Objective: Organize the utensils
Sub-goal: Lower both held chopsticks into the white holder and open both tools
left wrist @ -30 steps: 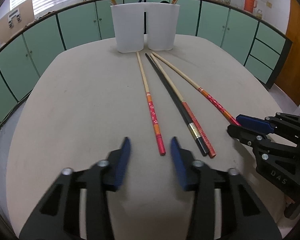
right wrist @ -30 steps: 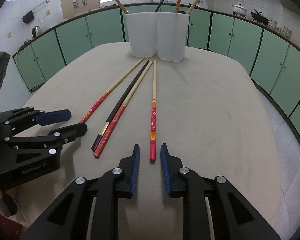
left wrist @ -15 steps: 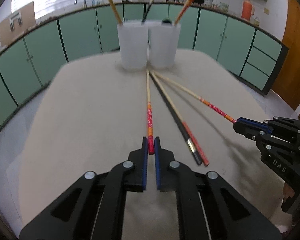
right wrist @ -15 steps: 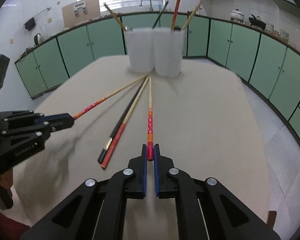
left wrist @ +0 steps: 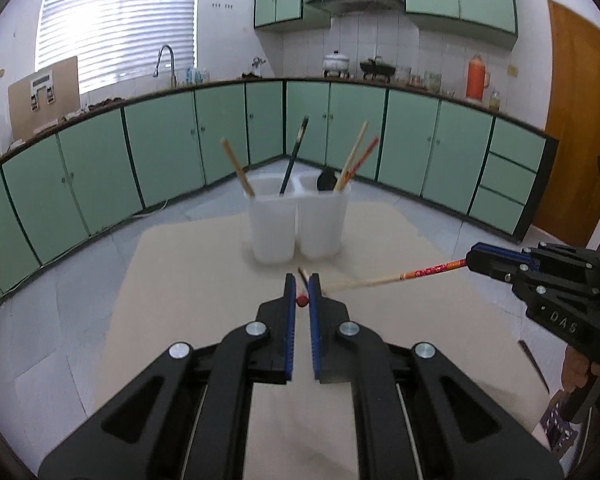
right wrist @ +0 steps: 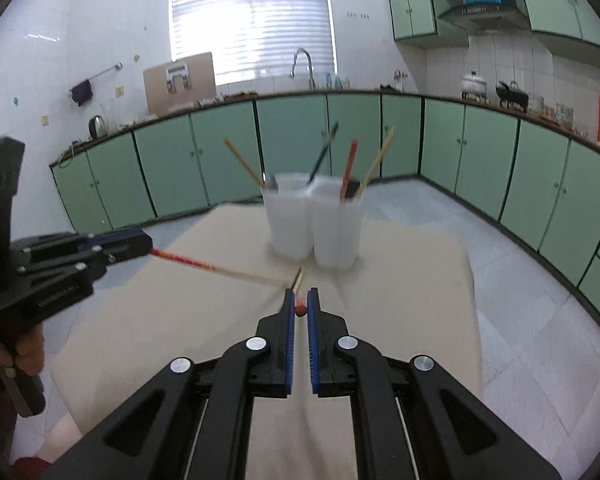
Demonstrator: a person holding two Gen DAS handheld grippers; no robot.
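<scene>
Left chopstick: a pale bamboo chopstick with a red patterned handle (right wrist: 188,259), pinched at its red butt by the left hand-held gripper (left wrist: 303,292); both pads press on the butt, the gap between them no wider than the stick.
Right chopstick: a matching bamboo chopstick with a red floral handle (left wrist: 428,270), clamped likewise by its red end in the right hand-held gripper (right wrist: 300,298).
Position: both sticks are carried in the air above the beige desk (left wrist: 188,280), on the near side of the holder and short of it.
Landmark: a white translucent twin-cup plastic utensil holder (left wrist: 298,222) at the far end of the desk, with several chopsticks already upright in it.
Long axis: in each wrist view the held stick runs forward from the pads toward the holder; its tip points at the base of the cups, below the rims.
Key relation: the holder lies ahead of both hand-held grippers, and the two tips converge just in front of it; as judged, the sticks must tip nose-down above a cup mouth before they can drop in.
Nearer hand: neither clearly; they look about level.
Hidden or unclear: each stick is foreshortened to a dot in its own view; motion blur smears the holder; a dark stick (left wrist: 534,366) at the right edge is cut off; which cup is meant cannot be told.
</scene>
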